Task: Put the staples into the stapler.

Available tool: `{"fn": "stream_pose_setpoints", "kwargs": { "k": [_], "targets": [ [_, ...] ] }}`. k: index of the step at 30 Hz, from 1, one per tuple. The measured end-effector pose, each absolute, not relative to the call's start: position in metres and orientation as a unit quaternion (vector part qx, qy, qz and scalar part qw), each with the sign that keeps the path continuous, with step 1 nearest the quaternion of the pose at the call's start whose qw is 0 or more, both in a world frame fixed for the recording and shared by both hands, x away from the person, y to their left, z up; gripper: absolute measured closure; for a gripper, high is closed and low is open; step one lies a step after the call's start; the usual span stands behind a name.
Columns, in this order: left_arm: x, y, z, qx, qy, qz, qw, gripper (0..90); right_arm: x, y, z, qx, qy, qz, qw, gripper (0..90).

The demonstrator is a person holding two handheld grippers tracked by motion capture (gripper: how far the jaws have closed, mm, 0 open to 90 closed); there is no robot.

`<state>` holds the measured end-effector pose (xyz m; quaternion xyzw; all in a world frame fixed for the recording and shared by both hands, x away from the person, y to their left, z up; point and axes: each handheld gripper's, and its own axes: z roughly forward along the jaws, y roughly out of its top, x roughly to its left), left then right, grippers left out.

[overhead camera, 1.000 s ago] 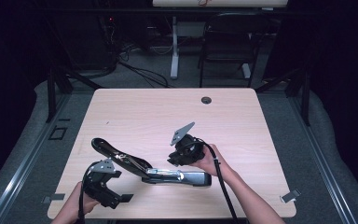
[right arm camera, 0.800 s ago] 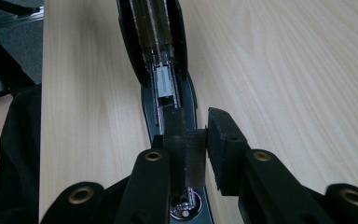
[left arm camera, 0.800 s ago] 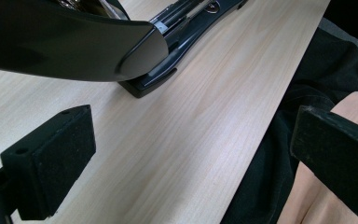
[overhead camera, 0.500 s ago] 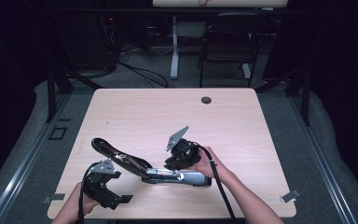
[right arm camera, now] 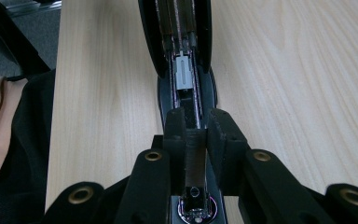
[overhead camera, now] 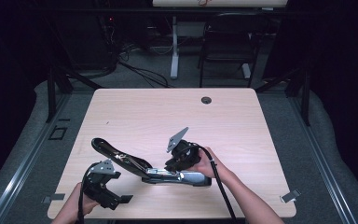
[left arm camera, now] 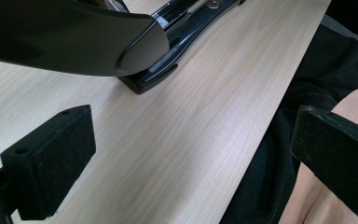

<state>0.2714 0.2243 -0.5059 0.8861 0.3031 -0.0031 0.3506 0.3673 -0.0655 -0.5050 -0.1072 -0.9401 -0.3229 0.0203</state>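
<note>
Stapler lies opened near our table's front edge in the high view. Our left gripper view shows wide, empty jaws. Our right gripper view shows jaws pinching its metal strip.

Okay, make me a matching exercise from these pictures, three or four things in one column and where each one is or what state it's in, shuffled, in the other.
Things:
1. left claw
2. right claw
3. long black and chrome stapler
4. small round dark grommet hole

States or places:
A. lying hinged open on the pale wooden table
B. near the table's far edge
C. jaws wide apart, holding nothing
D. closed on a narrow strip inside the stapler

Pairs: 1-C, 2-D, 3-A, 4-B
</note>
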Motion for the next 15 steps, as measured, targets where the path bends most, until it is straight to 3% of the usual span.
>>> {"fn": "stream_pose_setpoints", "kwargs": {
  "k": [15],
  "targets": [
    [0.2712, 0.2243, -0.5067, 0.888, 0.303, -0.004, 0.346, 0.0, 0.3668, -0.065, -0.5083, -0.1, -0.943, -0.317, 0.022, 78.0]
  ]
}}
